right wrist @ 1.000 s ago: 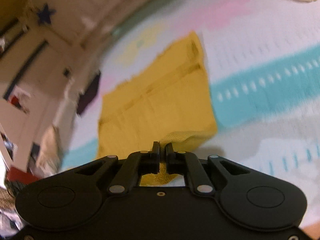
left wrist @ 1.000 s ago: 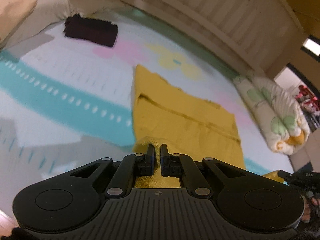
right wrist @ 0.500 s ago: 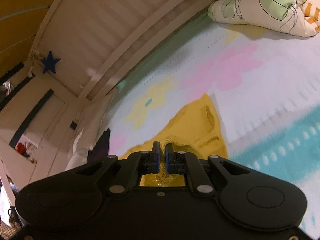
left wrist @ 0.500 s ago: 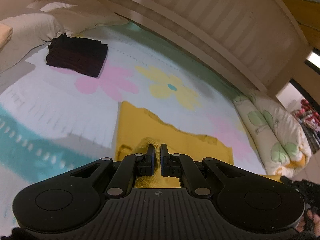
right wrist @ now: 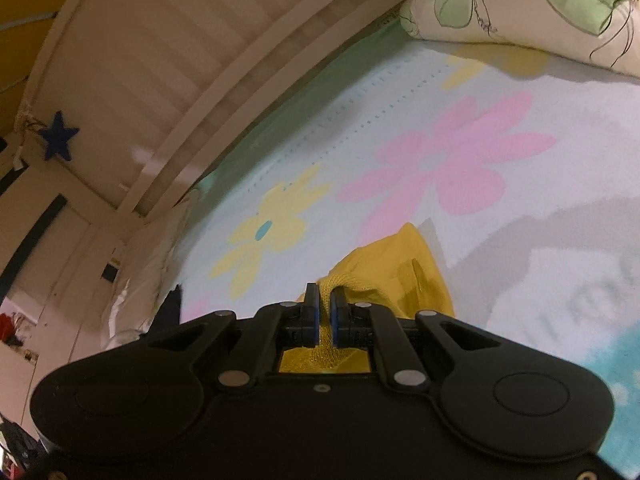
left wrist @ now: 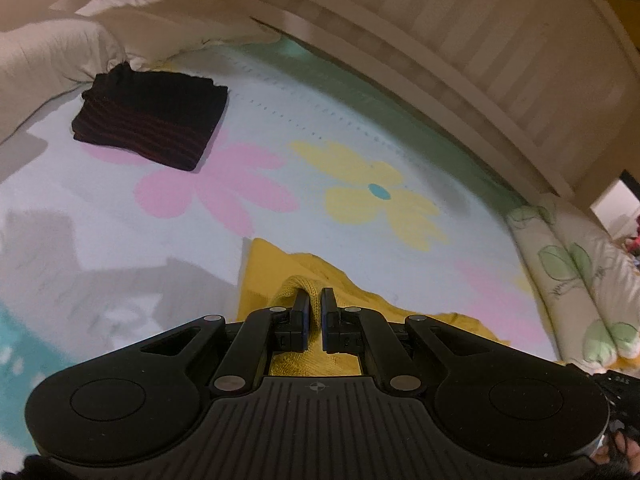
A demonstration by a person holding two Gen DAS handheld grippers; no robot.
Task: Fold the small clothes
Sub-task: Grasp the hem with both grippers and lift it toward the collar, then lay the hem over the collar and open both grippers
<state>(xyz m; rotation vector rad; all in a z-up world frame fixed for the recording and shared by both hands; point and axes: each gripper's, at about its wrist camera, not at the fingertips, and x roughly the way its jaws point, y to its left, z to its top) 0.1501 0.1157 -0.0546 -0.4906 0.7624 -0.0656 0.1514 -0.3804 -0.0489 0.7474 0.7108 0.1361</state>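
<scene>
L hand-held gripper [left wrist: 315,300] clenched on ribbed edge of yellow knit garment [left wrist: 280,268]; fabric pinched btw pads, rest spread on flowered bed sheet [left wrist: 360,152] just ahead & below. R hand-held gripper [right wrist: 324,300] likewise clamped on same yellow cloth, bunched fold rising just ahead-right of tips. Folded dark striped garment [left wrist: 152,124] far ahead-left of L hand-held gripper, by white pillow [left wrist: 48,56]. Rolled floral quilt [left wrist: 576,280] off to R. Slatted bed rail [left wrist: 460,52] beyond.
</scene>
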